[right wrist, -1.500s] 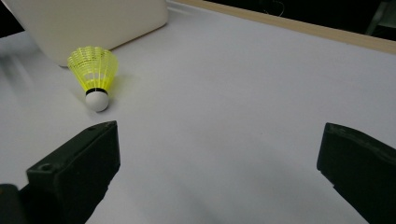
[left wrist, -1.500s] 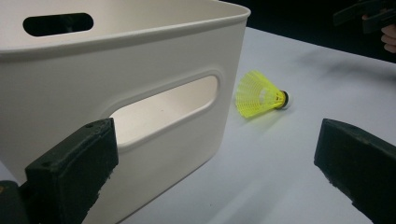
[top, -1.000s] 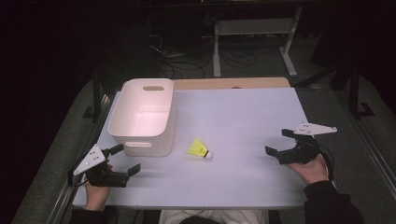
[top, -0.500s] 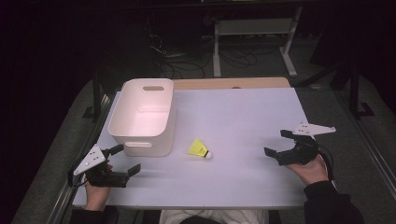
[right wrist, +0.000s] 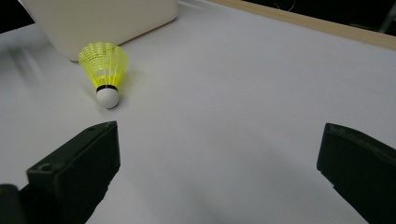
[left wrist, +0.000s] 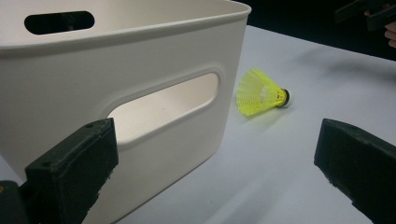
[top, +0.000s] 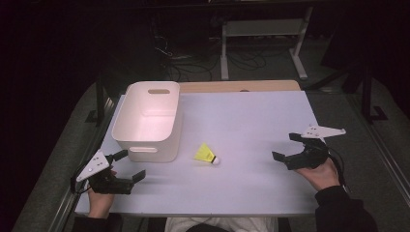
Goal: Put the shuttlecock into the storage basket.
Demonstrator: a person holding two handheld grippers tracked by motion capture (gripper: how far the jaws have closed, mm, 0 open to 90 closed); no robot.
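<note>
A yellow plastic shuttlecock [top: 207, 154] lies beside a white plastic bin [top: 147, 121] on the pale counter [top: 251, 121] — both tongs, left [top: 126, 166] and right [top: 286, 147], gape empty, seemingly poised to grasp.

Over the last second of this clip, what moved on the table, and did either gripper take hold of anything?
The right gripper slid slightly toward the person's edge of the table, open and empty. Nothing was grasped or released. The left gripper stayed open beside the white bin, and the yellow shuttlecock lay where it was on the table.
</note>
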